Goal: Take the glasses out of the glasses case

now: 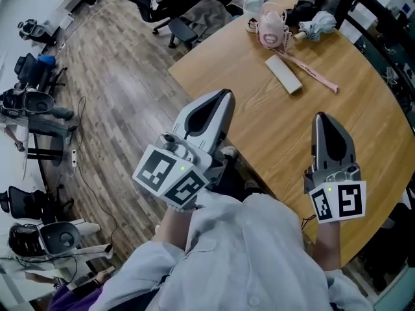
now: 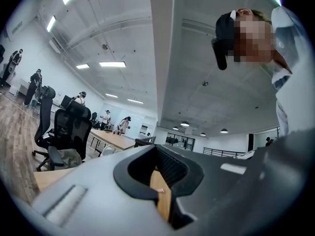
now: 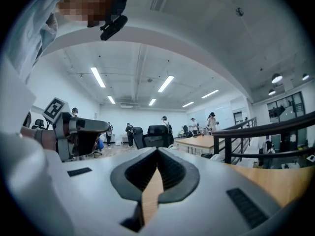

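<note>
wooden table (image 1: 259, 118) | glasses case (image 1: 283, 74) well beyond left gripper (image 1: 226, 95), right gripper (image 1: 321, 116) | both closed

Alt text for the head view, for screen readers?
Seen from above, a person holds the left tool and right tool, both shut and empty, at the near edge of a wooden table. A white case lies at the far side, untouched, by a pink strap and pink cup.

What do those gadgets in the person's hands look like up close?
Both are pale grey, beak-shaped shells with black ribbed pads inside: the left gripper and the right gripper. Each carries a white cube printed with black square markers, with a tiny green light. The person wears a light blue-grey shirt.
</note>
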Tool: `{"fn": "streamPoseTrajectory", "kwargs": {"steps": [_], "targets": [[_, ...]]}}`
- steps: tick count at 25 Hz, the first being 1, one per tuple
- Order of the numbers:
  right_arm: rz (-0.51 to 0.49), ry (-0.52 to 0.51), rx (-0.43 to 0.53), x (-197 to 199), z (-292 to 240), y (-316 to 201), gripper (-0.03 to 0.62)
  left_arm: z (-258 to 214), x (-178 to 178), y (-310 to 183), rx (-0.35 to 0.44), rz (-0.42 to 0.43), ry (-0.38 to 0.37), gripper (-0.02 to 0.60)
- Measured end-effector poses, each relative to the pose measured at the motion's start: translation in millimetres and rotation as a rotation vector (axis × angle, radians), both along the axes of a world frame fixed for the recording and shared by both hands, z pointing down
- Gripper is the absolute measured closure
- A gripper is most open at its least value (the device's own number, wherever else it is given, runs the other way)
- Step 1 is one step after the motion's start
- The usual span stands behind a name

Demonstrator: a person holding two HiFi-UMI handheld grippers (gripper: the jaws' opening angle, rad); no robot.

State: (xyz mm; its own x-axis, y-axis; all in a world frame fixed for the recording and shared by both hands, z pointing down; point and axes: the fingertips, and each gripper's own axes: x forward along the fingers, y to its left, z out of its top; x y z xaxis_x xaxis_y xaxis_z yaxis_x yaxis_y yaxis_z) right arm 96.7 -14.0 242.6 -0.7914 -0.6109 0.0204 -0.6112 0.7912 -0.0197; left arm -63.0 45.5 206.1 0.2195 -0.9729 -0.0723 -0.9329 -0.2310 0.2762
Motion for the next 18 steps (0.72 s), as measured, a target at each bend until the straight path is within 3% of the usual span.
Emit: {"fn": "streamPoseTrajectory", "kwargs": {"steps": [7,18], "targets": [[0.148,0.016,-0.029,-5,6,-36,0.592,10,-17,-60,-0.03,0.134,-0.011,0.577],[0.338,0.047,-0.052,-44,8,-75,0.592,19,-60,-128,-0.057,0.316,0.005,0.577]]}}
